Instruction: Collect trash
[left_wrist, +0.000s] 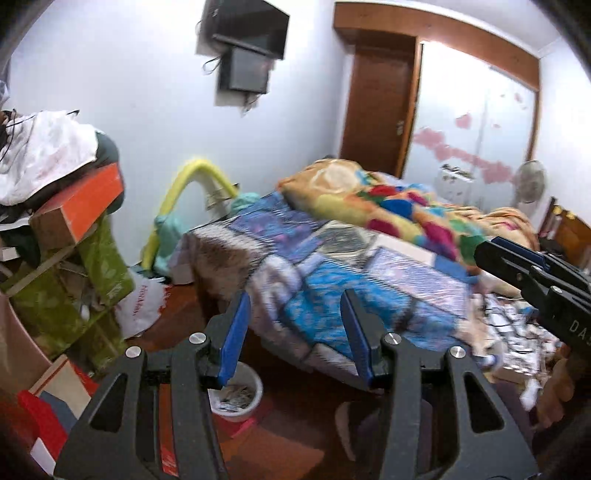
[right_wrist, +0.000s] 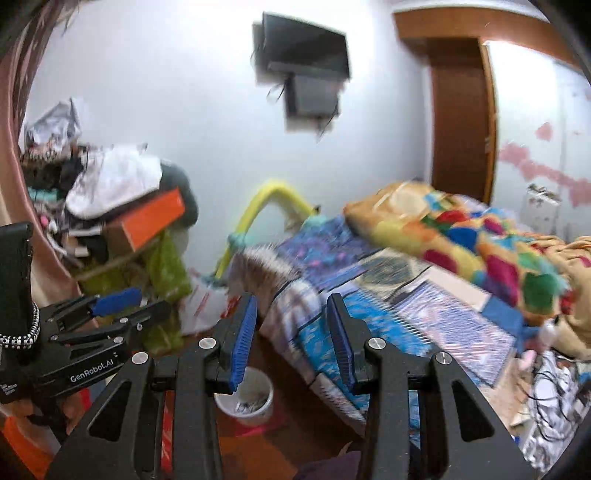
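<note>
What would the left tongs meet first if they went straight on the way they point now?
Probably the near corner of the bed: between the open, empty left tongs lies its blue patterned cover. Nothing shows in the way before it, though blur and the fisheye leave depth uncertain.

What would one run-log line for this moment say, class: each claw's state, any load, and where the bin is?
left claw: open, empty | right claw: open, empty | white bin: on floor beside bed, scraps inside | view: blurred
</note>
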